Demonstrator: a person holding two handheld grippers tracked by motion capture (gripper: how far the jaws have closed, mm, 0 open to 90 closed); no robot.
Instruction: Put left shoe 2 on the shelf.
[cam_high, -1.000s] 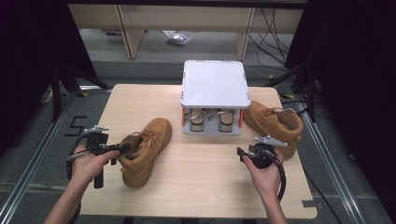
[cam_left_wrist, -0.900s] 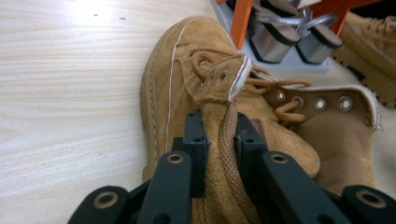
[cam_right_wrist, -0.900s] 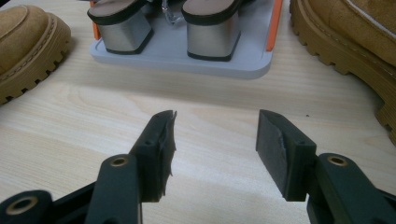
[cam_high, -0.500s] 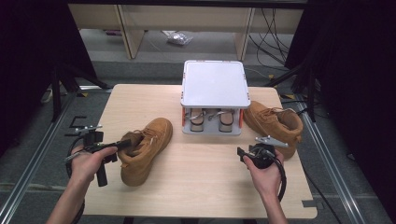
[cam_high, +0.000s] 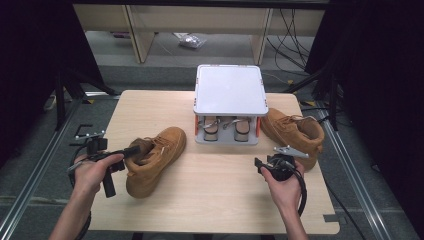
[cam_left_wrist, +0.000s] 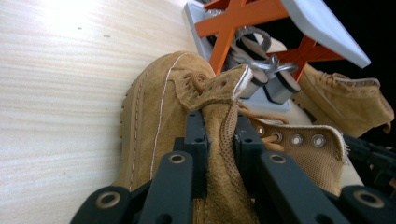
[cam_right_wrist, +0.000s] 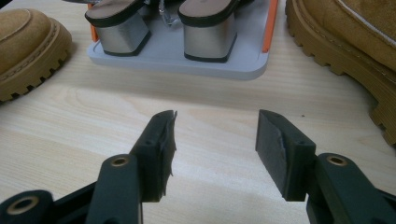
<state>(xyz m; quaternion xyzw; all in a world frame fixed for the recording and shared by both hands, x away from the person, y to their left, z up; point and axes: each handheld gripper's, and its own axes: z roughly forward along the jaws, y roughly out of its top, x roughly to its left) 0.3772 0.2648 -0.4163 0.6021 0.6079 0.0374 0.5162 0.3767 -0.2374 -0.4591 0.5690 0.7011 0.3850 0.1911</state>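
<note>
Jaws of left gripper (cam_left_wrist: 218, 140) pinch unbranded boot (cam_left_wrist: 159, 107) collar.

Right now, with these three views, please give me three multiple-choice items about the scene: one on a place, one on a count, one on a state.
1. Where does the white-topped grey shoe rack with orange braces stand?
A. at the table's far middle
B. at the near left corner
C. on the floor

2. How many tan suede lace-up boots are on the pale wooden table?
A. one
B. two
C. four

3. What do the left tongs do?
A. hang open over bare wood
B. pinch the left boot's collar
C. grip a sandal heel

Answers:
1 A, the rack sits between the boots at the far side.
2 B, the left boot and the right boot.
3 B, the left gripper view shows both pads pressed on suede, while the right tongs are open over wood.
</note>
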